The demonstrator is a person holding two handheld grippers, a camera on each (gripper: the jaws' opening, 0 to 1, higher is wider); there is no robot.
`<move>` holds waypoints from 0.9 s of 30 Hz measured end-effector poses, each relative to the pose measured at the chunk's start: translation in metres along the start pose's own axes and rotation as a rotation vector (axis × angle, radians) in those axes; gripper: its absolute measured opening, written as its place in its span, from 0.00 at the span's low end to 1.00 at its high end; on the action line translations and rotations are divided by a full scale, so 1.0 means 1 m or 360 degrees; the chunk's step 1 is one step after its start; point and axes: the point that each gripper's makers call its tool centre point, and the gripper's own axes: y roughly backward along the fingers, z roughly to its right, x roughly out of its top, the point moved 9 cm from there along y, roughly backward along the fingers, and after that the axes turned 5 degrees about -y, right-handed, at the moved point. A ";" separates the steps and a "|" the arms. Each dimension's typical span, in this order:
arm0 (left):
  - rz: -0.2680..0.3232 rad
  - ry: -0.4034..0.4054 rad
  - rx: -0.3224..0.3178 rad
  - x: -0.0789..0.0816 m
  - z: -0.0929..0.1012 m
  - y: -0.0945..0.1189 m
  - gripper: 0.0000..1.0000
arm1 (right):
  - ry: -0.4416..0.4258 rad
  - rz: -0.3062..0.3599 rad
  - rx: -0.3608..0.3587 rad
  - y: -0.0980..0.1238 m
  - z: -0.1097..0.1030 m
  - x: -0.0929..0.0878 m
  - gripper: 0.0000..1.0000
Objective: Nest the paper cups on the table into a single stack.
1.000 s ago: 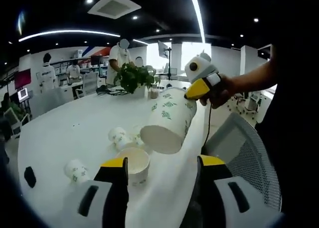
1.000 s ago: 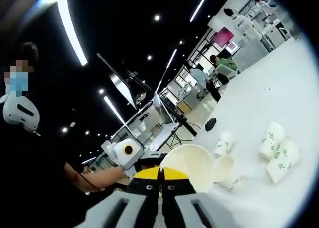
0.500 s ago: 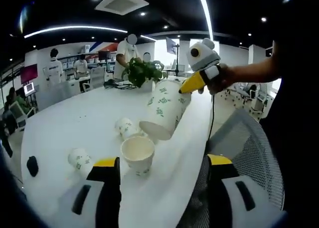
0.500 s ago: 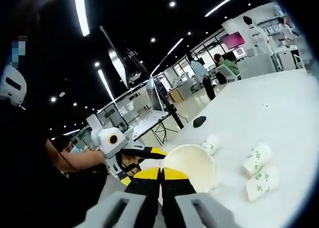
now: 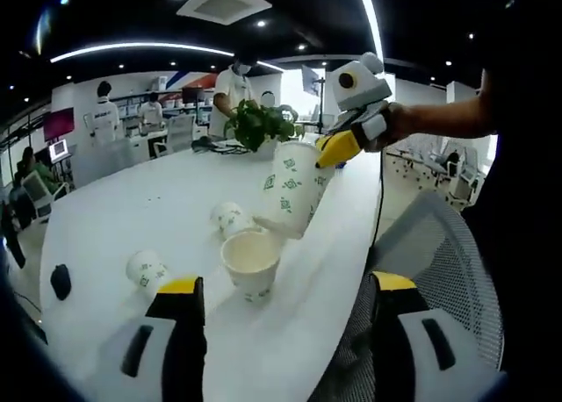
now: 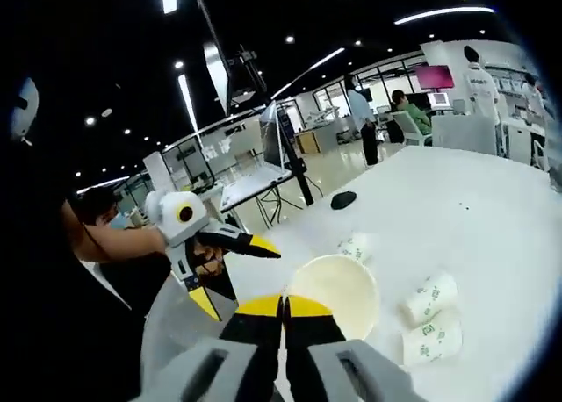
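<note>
An upright paper cup [image 5: 252,263] with green print stands on the white table [image 5: 132,209], just beyond my open left gripper [image 5: 285,285], which holds nothing. My right gripper [image 5: 338,147], in a person's hand, is shut on the rim of a taller paper cup [image 5: 294,187]. That cup hangs slightly tilted, its base right above the standing cup's mouth. In the right gripper view my right gripper [image 6: 284,307] pinches the rim of the held cup [image 6: 338,283], whose open mouth faces the camera. The left gripper [image 6: 235,275] stands open at the left.
Loose cups lie on their sides [image 5: 230,216], [image 5: 145,267], [image 6: 430,297], [image 6: 430,340], [image 6: 354,247]. A black mouse-like object [image 5: 60,281] lies near the table's edge. A potted plant [image 5: 259,125] stands at the far end. A mesh chair [image 5: 439,270] is beside the table.
The held cup has swung from lying nearly sideways to almost upright and now hangs over the standing cup. My left gripper has drawn back from the standing cup.
</note>
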 end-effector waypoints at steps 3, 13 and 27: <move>0.0003 0.0018 0.0016 -0.002 -0.001 0.001 0.77 | 0.0080 -0.0067 -0.0023 -0.001 0.002 0.004 0.00; 0.0017 0.0054 0.0089 -0.010 -0.001 0.006 0.86 | 0.0317 -0.0245 -0.0073 -0.016 0.003 0.017 0.00; 0.0044 0.0088 0.0187 -0.014 -0.003 0.015 0.92 | 0.0549 -0.0489 -0.0103 -0.045 0.002 0.015 0.00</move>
